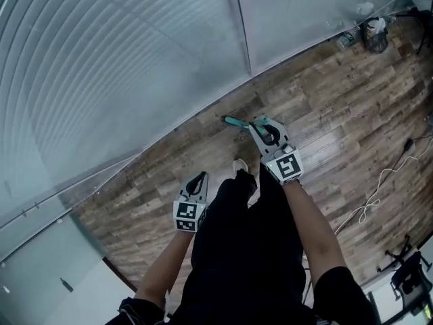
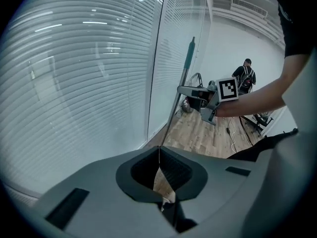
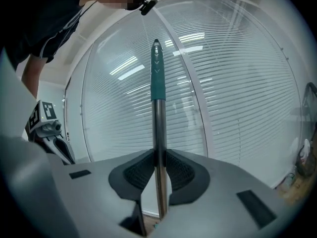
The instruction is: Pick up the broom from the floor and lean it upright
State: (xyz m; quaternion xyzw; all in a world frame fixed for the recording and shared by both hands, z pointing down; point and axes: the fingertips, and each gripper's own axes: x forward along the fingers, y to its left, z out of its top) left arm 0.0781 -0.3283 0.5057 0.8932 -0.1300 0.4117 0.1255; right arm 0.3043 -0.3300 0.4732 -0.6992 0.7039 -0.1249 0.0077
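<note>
The broom stands nearly upright next to the glass wall. In the right gripper view its metal handle (image 3: 158,133) rises between the pads to a teal grip (image 3: 157,78). My right gripper (image 3: 158,160) is shut on the handle. From the head view I see the teal end (image 1: 234,122) poking out beside the right gripper (image 1: 262,126). The left gripper view shows the handle (image 2: 179,95) slanting down to the floor, with the right gripper (image 2: 190,89) clamped on it. My left gripper (image 2: 159,151) is shut on nothing and hangs lower at the left (image 1: 199,181). The broom's head is hidden.
A glass wall with blinds (image 1: 122,66) runs along the wooden floor (image 1: 338,114). A white cable (image 1: 379,185) lies at the right, a dark bin (image 1: 374,36) and a bottle at the far right. A person (image 2: 245,76) stands far off by chairs.
</note>
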